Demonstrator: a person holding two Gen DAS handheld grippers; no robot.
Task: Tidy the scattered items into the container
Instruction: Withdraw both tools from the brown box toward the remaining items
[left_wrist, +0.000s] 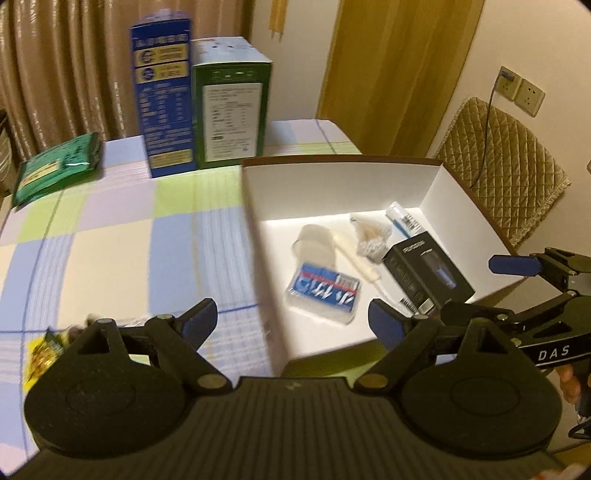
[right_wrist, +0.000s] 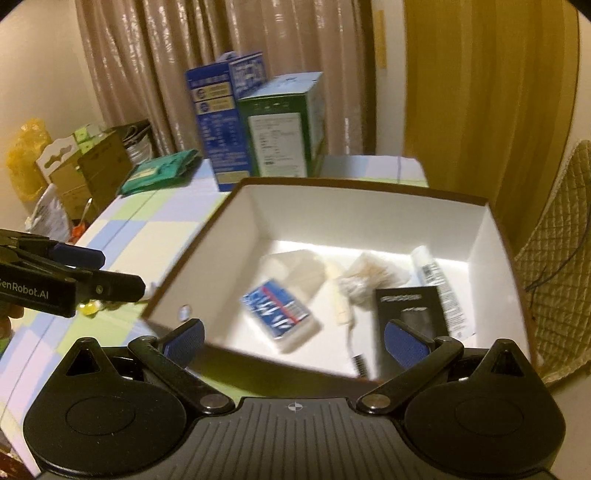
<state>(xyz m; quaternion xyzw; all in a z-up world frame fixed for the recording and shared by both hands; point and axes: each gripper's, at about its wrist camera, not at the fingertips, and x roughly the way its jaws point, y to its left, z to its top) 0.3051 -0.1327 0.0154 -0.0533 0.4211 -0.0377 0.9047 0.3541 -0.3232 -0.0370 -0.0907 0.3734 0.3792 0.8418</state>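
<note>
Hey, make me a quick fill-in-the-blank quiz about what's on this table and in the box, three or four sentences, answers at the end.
1. The blue and white packet lies inside the open ____ box.
2. Behind that box, a green carton stands beside a taller ____ carton.
3. Both the left tool and the right tool have their jaws ____.
4. The small black box lies ____ the container.

Answers: white; blue; open; inside

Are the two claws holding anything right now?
No, nothing is held. The left claw and the right claw are both open and empty, above the white box that already has things inside.
</note>
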